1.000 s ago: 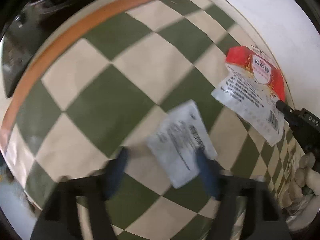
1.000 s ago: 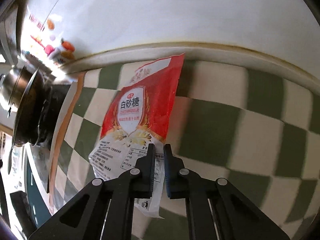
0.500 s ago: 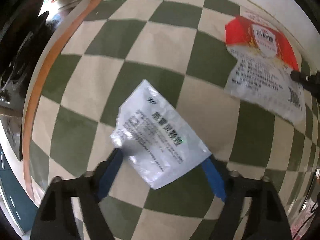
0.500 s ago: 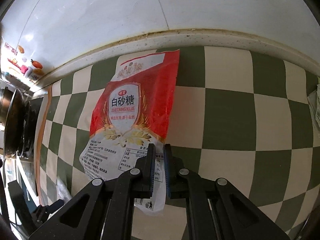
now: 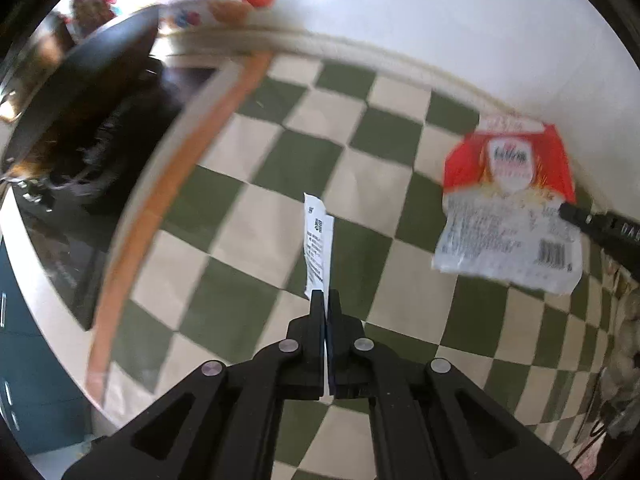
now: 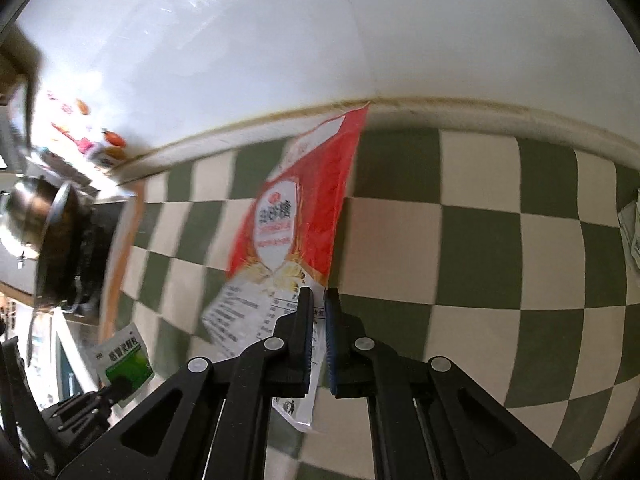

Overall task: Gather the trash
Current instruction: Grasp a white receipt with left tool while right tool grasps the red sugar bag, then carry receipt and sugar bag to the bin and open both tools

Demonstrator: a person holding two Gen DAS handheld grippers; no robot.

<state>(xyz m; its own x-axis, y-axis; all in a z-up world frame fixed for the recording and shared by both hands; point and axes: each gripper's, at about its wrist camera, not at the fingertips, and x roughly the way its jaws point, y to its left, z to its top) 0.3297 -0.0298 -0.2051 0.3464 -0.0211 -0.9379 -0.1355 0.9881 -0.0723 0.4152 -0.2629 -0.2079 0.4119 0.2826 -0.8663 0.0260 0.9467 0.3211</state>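
My left gripper (image 5: 325,300) is shut on a small white sachet (image 5: 318,248), held edge-on above the green and cream checked counter (image 5: 224,280). From the right wrist view the sachet shows a green face (image 6: 124,360) at the lower left, in the left gripper. My right gripper (image 6: 318,300) is shut on the lower edge of a red and white sugar bag (image 6: 288,240), lifted off the counter near the white wall. The bag also shows in the left wrist view (image 5: 508,208), with the right gripper's tip on its right edge.
A dark pan (image 5: 80,92) sits on a black stove (image 6: 88,248) at the counter's left end, past an orange strip (image 5: 160,200). Colourful boxes (image 5: 208,8) stand against the white wall. Something pale (image 6: 632,232) lies at the right edge of the counter.
My left gripper has shut on the white sachet and lifted it, turning it edge-on. The right gripper still holds the sugar bag, now raised and tilted.
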